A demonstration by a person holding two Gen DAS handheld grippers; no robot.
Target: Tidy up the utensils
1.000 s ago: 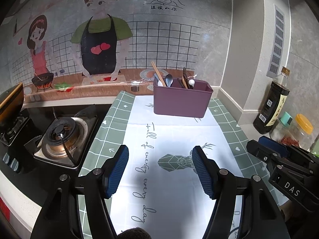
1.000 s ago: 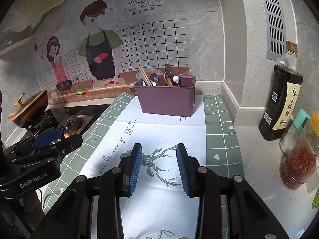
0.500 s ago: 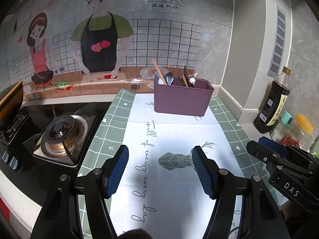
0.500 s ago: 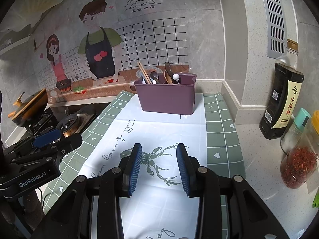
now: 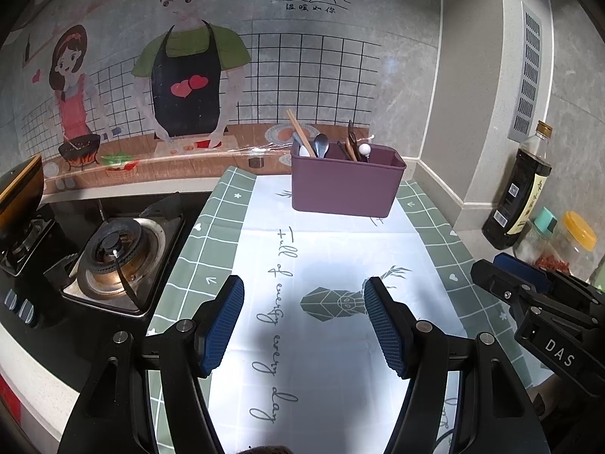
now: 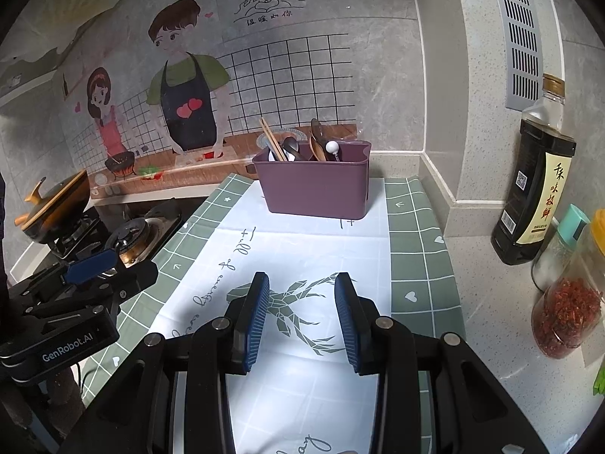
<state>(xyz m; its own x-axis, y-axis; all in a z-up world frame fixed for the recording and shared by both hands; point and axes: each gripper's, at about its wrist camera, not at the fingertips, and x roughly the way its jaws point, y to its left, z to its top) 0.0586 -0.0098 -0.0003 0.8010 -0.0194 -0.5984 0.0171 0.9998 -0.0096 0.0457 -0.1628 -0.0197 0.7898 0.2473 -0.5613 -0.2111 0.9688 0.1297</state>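
A purple utensil box (image 5: 346,185) stands at the far end of the white and green mat (image 5: 332,249); it also shows in the right wrist view (image 6: 315,185). In it stand wooden chopsticks (image 5: 300,132), a metal spoon (image 5: 320,144), brown wooden utensils (image 5: 351,145) and a white-knobbed piece (image 5: 364,148). My left gripper (image 5: 304,321) is open and empty above the mat's near half. My right gripper (image 6: 302,317) is open and empty, narrower than the left, above the deer print.
A gas stove (image 5: 113,261) lies left of the mat, with a lidded pan (image 6: 56,208) on its far burner. A dark sauce bottle (image 6: 537,189) and spice jars (image 6: 567,314) stand on the counter at the right, by the wall corner.
Both views have shifted very slightly; the box sits a touch lower and closer in the left wrist view. Both grippers stay open and empty.
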